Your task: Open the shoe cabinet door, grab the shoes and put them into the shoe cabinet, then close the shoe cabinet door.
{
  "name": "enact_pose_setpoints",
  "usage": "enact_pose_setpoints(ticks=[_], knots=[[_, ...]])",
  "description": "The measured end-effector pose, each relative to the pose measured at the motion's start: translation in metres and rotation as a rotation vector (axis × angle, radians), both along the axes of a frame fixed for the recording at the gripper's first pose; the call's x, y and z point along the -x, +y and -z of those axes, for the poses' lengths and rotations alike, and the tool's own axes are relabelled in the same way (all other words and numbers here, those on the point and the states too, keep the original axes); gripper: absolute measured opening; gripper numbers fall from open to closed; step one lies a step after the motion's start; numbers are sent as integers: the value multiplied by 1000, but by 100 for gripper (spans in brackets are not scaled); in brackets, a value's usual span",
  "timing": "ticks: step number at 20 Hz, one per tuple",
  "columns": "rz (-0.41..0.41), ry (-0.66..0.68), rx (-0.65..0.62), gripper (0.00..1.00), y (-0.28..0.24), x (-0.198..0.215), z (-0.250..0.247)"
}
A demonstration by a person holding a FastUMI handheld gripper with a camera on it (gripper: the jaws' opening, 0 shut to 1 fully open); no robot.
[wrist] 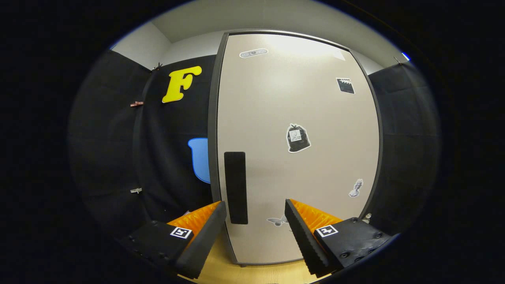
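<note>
The tool (pixel 255 221) is released, its two fingers spread wide apart and gripping nothing. Just beyond them stands the shoe cabinet door (pixel 296 150), shut, pale beige in a dark frame, with several stickers on it. Its black vertical handle (pixel 235 187) sits near the door's left edge, just ahead of the left finger (pixel 205 236). A wooden floor (pixel 252 274) shows below.

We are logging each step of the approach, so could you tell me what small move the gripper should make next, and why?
Probably ease forward and slightly left, so the open gripper straddles the black handle. The cabinet door looks shut, the handle stands upright near the door's left edge, closer to the left finger, and the fingers hold nothing.
</note>
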State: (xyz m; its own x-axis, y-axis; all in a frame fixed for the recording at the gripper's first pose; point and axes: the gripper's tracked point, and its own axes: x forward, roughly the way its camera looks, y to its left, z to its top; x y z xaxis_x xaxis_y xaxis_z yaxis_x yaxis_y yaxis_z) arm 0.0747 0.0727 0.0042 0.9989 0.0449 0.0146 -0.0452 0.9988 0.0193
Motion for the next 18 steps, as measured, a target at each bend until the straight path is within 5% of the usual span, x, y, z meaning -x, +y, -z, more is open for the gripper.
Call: enact_pose_setpoints(ticks=[9,12,18], knots=[[11,11,-7,97,18,-42,0],[26,17,-16,83,17,-46,1],[39,30,-7,82,18,-54,6]])
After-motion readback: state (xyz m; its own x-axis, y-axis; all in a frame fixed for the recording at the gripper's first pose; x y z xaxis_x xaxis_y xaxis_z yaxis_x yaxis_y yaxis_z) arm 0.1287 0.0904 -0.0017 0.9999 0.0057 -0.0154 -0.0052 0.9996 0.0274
